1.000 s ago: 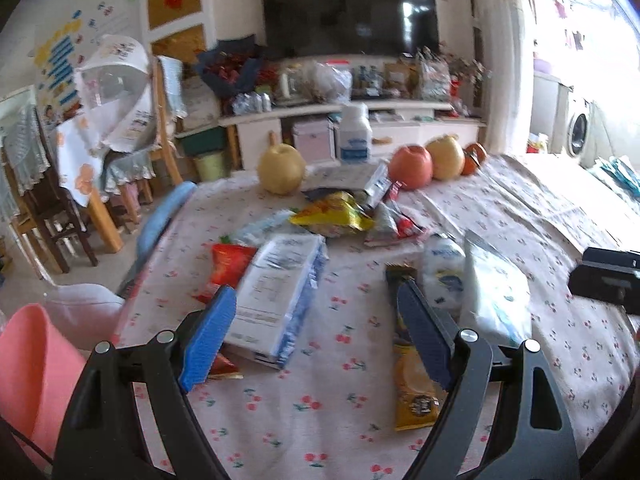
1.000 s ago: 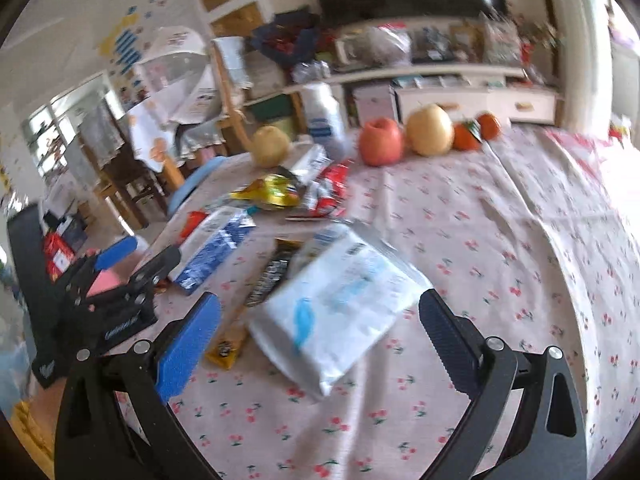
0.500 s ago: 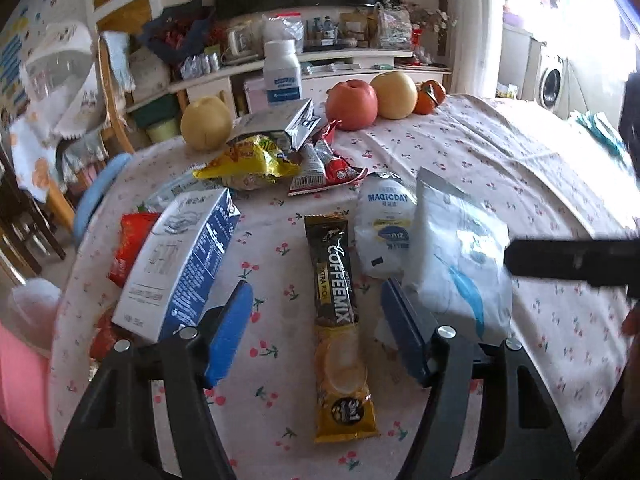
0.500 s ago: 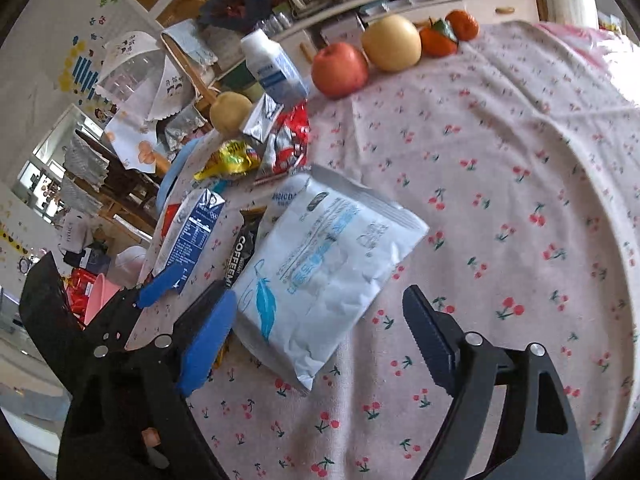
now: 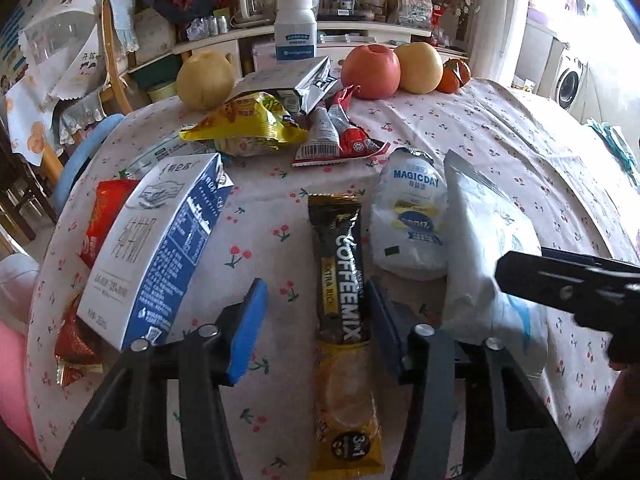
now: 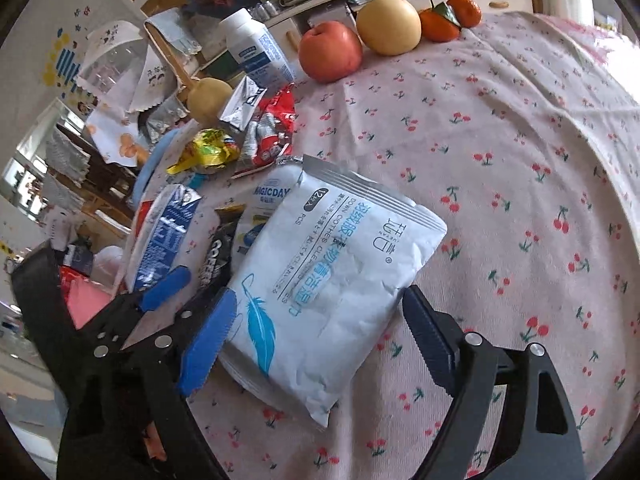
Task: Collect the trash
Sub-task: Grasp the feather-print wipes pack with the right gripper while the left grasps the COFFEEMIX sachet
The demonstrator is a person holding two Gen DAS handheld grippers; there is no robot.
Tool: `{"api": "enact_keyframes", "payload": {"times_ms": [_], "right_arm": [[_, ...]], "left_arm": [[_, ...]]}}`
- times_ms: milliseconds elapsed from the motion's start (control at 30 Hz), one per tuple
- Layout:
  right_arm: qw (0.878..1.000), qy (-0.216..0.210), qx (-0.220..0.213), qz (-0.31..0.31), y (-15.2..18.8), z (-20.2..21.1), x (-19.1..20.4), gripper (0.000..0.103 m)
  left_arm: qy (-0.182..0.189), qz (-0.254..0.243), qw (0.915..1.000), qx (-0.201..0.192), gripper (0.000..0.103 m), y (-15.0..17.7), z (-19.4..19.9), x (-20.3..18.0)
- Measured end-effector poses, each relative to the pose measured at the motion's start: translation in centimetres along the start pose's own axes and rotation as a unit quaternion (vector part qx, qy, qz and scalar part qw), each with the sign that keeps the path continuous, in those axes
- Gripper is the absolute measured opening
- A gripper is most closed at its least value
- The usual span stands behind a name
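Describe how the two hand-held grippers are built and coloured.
The left hand-held gripper and right hand-held gripper look alike: black plastic clamp-style arms with cut-out slots and silver rivets, each tipped with ribbed blue pads. No cables or sleeves are visible.

Left hand-held gripper (image 5: 316, 320), right hand-held gripper (image 6: 316, 336): black plastic frames, blue ribbed finger pads, silver screws

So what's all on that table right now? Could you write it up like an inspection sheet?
Surface: cherry-print tablecloth, rumpled.
Job's things: Coffeemix sachet; white wipes pouch; milk carton; Magicday pouch; yellow wrapper; red wrappers.
Clutter: apple, pears, oranges, white bottle.
Grippers: left gripper open, straddling the sachet; right gripper open around the wipes pouch.
Cables: nothing seen.
Surroundings: cluttered shelf, washing machine.
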State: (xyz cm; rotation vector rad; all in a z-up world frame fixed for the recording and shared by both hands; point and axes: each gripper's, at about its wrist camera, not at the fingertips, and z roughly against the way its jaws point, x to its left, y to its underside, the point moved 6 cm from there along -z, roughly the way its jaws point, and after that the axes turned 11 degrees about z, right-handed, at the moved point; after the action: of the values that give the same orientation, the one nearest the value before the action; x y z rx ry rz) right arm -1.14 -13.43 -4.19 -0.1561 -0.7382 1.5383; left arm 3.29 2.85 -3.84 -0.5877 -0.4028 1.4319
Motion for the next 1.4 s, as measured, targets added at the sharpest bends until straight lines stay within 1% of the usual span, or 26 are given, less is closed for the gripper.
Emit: {"api": "enact_keyframes", "payload": {"times_ms": [67,167,333,433,533,667,733,833,933,1067,1233,1400], "right_arm": [[1.000,0.006,-0.002,-0.001,-0.2,-0.3,-0.2,0.087],[1.000,0.011,-0.005,-0.003,-0.6,-0.6,-0.2,0.089],[1.000,0.021,-0.023,-0.006,-1.2,-1.0,-0.2,0.090],[0.999,0.030,-0.026,0.006,-1.3,-1.3,0.3,0.095],[0.999,0.038,-0.027,0.020,-1.4,-1.6,0.7,0.097],[0.998,0.050,-0.024,0.040,-1.3,-2.1,1.3,0.097],[0.997,0.052,-0.024,0.044,-1.3,-2.2,1.4,0.097],[0.995,0.071,-0.010,0.074,-1.1,-2.7,2.0,0.097],[0.991,0.089,-0.007,0.102,-0.9,-3.1,2.6,0.097],[0.989,0.094,-0.005,0.112,-0.9,-3.3,2.5,0.095],[0.986,0.106,-0.004,0.129,-0.8,-3.3,2.7,0.087],[0.986,0.101,-0.009,0.133,-0.7,-3.1,2.7,0.081]], "left_arm": [[0.001,0.001,1.0000,-0.001,0.045,-0.1,0.0,-0.2],[0.003,0.000,1.0000,-0.003,0.029,-0.2,0.0,-0.4],[0.009,0.011,0.9999,-0.004,0.025,-0.3,0.2,-0.2],[0.021,0.027,0.9994,0.000,0.024,-0.3,0.2,0.2],[0.025,0.038,0.9990,-0.003,0.024,-0.5,0.6,0.7],[0.028,0.053,0.9982,-0.011,0.024,-0.7,1.3,1.6],[0.038,0.065,0.9970,-0.017,0.023,-0.9,1.8,2.1],[0.041,0.073,0.9962,-0.024,0.023,-1.2,2.1,2.7],[0.056,0.087,0.9941,-0.032,0.023,-1.6,2.6,3.3],[0.071,0.097,0.9918,-0.043,0.023,-2.0,3.2,3.8],[0.089,0.111,0.9885,-0.049,0.024,-2.5,3.5,4.5],[0.106,0.115,0.9861,-0.054,0.024,-2.7,4.0,4.8]]}}
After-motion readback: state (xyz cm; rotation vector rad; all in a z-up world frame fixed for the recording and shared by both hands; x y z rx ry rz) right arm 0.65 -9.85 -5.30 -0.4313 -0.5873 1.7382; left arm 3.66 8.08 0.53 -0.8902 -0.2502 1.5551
